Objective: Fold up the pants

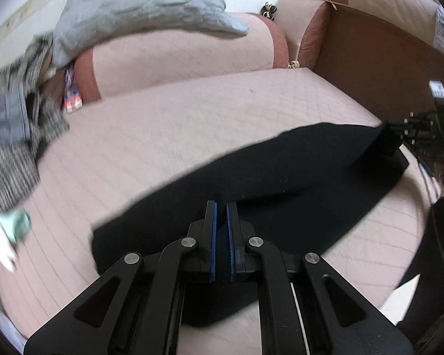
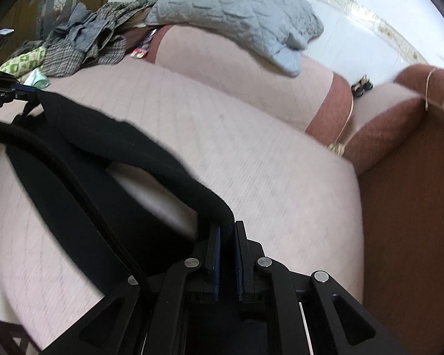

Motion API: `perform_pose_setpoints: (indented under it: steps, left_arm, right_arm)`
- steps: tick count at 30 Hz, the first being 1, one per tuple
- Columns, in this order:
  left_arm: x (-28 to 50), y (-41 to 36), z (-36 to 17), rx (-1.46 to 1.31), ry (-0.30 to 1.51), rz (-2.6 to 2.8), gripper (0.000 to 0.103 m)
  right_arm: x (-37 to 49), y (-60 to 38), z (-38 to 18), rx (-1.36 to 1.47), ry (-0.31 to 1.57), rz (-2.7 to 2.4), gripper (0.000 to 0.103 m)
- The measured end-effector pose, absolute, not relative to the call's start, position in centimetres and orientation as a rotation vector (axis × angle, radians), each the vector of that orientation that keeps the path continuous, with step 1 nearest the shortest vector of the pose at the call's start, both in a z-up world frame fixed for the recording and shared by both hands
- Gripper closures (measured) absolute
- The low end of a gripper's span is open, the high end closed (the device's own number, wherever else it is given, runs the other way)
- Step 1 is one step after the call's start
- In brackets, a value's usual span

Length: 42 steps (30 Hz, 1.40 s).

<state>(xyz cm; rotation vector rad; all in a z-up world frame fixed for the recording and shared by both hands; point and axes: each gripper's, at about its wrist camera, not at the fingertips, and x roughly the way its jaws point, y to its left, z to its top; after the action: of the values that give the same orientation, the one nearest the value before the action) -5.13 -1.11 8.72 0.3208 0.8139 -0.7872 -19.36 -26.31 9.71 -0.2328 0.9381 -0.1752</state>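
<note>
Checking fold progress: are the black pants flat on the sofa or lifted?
Lifted in part. Left tongs and right tongs each pinch an edge of the black pants, raised above the layer lying on the sofa cover.

A grey quilted blanket (image 1: pixel 139 9) drapes over the pink quilted sofa (image 1: pixel 192 124) backrest, far ahead of the tool; a heap of grey patterned clothes (image 1: pixel 17 136) lies ahead-left.

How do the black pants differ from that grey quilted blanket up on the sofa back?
The black pants are plain and dark; the grey quilted blanket is pale and stitched. The pants stretch across the sofa seat, held at both ends; the blanket lies crumpled on the backrest, untouched. Both are soft fabric.
</note>
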Motion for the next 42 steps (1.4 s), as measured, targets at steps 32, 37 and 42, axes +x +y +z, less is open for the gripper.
perform_pose_setpoints:
  steps: [32, 37, 42]
  left_arm:
    - [-4.5, 3.6, 4.3, -0.239, 1.095, -0.451, 0.063]
    - [-3.8, 2.7, 4.2, -0.271, 1.095, -0.429, 0.063]
    - [-2.9, 1.2, 3.9, -0.286, 1.102, -0.412, 0.063]
  right_arm:
    - [-17.5, -14.7, 3.3, 0.555, 0.901, 0.073, 0.059]
    - [-17.5, -16.4, 3.4, 0.632, 0.858, 0.014, 0.059]
    - [-17.3, -17.8, 2.5, 0.771, 0.802, -0.025, 0.059]
